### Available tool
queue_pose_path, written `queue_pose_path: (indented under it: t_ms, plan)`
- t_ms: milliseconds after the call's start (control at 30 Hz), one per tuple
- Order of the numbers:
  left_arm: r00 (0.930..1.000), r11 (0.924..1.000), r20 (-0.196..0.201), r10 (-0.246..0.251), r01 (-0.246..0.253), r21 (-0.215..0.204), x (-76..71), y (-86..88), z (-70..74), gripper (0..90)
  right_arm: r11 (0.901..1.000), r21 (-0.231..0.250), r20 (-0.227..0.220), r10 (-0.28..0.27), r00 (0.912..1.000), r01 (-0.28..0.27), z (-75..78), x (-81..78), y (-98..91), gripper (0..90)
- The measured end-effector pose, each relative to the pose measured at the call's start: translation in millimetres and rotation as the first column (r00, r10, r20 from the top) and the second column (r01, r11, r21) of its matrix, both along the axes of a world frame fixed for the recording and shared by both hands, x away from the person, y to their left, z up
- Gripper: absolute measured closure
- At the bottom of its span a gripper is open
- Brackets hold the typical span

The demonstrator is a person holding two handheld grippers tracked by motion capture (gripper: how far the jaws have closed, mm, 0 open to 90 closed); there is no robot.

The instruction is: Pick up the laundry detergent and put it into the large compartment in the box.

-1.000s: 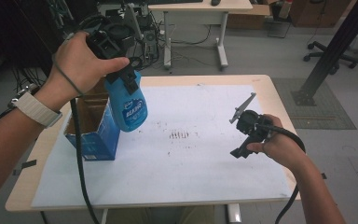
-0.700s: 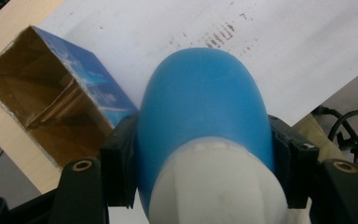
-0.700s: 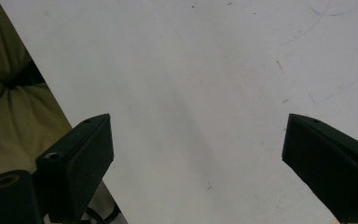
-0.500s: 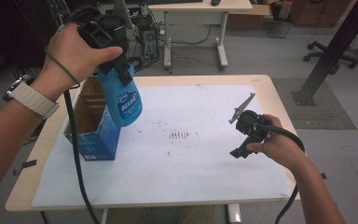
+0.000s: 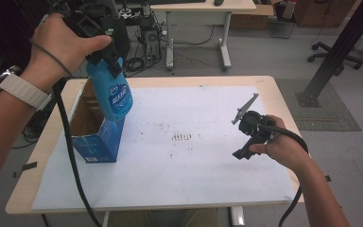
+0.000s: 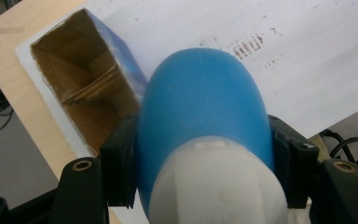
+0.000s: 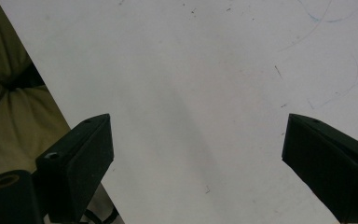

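A blue plastic bottle (image 5: 116,98) with a white neck hangs in the air, its base tilted over the open top of a blue cardboard box (image 5: 99,144). My left gripper (image 5: 108,60) is shut on the bottle's upper part, and the person's hand holds it high at the left. In the left gripper view the bottle (image 6: 200,107) sits between the black pads (image 6: 119,172), with the box's brown inside (image 6: 74,88) beyond it. My right gripper (image 5: 244,150) rests at the right over the white sheet, open and empty (image 7: 196,158).
A white paper sheet (image 5: 194,179) with dark pen marks covers most of the wooden table (image 5: 283,99). The box stands near the table's left edge. Cables trail from both grippers. A second desk (image 5: 203,7) and a black post (image 5: 340,52) stand beyond the table.
The left hand has carried the bottle to the left and a little up, from beside the box to over its opening. The right gripper has stayed still.
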State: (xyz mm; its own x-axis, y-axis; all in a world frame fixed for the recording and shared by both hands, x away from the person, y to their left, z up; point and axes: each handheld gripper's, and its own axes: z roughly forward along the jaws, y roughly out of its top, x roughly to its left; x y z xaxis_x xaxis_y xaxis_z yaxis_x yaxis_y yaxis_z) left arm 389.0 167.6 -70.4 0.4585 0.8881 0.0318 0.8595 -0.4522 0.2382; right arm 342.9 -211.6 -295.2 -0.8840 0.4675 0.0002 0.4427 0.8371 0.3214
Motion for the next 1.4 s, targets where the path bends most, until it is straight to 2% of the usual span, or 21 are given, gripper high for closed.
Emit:
queue_pose_path:
  t_ms: [200, 567, 933, 1400]
  plan:
    - [0.9991, 0.999, 0.0, 0.043, -0.043, -0.013, 3.8, 8.5, 3.2, 37.4, 1.0, -0.002, -0.002, 0.004, 1.0, -0.004, -1.0, 0.3, 0.6, 8.9]
    - [0.9929, 0.9929, -0.009, 0.118, -0.118, -0.007, 11.2, 23.5, 7.5, 37.4, 1.0, -0.001, -0.002, 0.002, 1.0, -0.002, -1.8, 0.5, -0.3, 8.9]
    - [0.9795, 0.9798, -0.027, 0.2, -0.2, -0.007, 16.8, 40.6, 10.4, 37.4, 0.9999, 0.0, -0.001, 0.011, 0.9999, -0.011, -2.4, 1.7, 1.6, 8.9]
    - [0.9598, 0.9599, -0.021, 0.28, -0.28, -0.009, 20.6, 57.1, 12.0, 37.4, 1.0, 0.002, -0.002, 0.006, 1.0, -0.006, -2.3, 1.7, 0.5, 8.9]
